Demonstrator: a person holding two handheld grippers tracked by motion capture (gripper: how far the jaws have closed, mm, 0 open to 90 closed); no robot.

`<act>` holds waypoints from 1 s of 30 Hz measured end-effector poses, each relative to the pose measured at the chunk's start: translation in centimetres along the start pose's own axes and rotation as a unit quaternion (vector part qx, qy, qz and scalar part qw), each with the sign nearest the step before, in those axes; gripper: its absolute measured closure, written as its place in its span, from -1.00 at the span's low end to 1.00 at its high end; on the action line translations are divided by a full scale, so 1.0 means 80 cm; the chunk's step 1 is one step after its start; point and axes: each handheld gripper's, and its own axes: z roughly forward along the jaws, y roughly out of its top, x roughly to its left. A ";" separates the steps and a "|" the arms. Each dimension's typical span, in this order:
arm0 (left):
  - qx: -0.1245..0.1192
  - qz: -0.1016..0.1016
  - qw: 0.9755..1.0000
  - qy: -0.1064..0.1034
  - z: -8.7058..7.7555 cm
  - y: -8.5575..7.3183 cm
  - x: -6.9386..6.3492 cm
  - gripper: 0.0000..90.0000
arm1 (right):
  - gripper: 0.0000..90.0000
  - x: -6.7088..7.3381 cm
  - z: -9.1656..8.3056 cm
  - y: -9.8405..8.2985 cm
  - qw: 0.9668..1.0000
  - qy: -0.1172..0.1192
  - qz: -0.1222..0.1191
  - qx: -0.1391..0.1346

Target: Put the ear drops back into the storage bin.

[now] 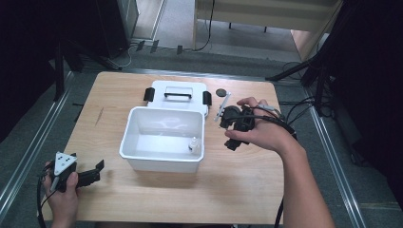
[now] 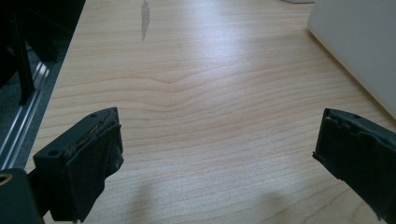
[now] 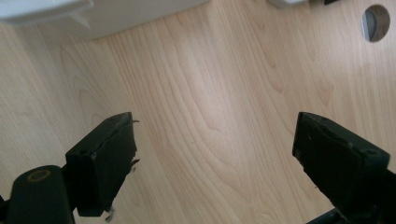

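A white plastic box [image 1: 138, 147] stands open at the table's middle, its lid [image 1: 178, 88] with a black handle lying behind it. A small white bottle [image 1: 193, 145] stands inside the box at its front right corner. A thin white syringe-like stick [image 1: 222, 108] lies on the wood right of the lid. My right gripper [image 1: 228, 129] hovers just right of the box, open and holding nothing [image 3: 212, 140]. My left gripper [image 1: 98, 172] rests low at the front left, open over bare wood [image 2: 219, 135].
A round dark hole [image 1: 221, 92] sits in the tabletop near the lid; it shows at the top right [image 3: 376, 22] in the right gripper view. The box wall [image 2: 359, 42] is ahead right of my left gripper. The table's left edge [image 2: 60, 70] is close.
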 end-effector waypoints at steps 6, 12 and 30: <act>0.000 0.001 1.000 0.000 0.000 0.000 0.000 -0.97 | -0.71 0.001 0.008 -0.031 1.000 -0.001 0.029 -0.008; 0.000 0.001 1.000 0.000 0.000 0.000 0.000 -0.97 | -0.71 0.008 0.019 -0.060 0.998 0.003 0.053 -0.019; 0.000 0.003 1.000 0.002 0.000 0.000 -0.001 -0.97 | -0.64 0.037 0.077 -0.162 0.973 -0.001 0.185 -0.140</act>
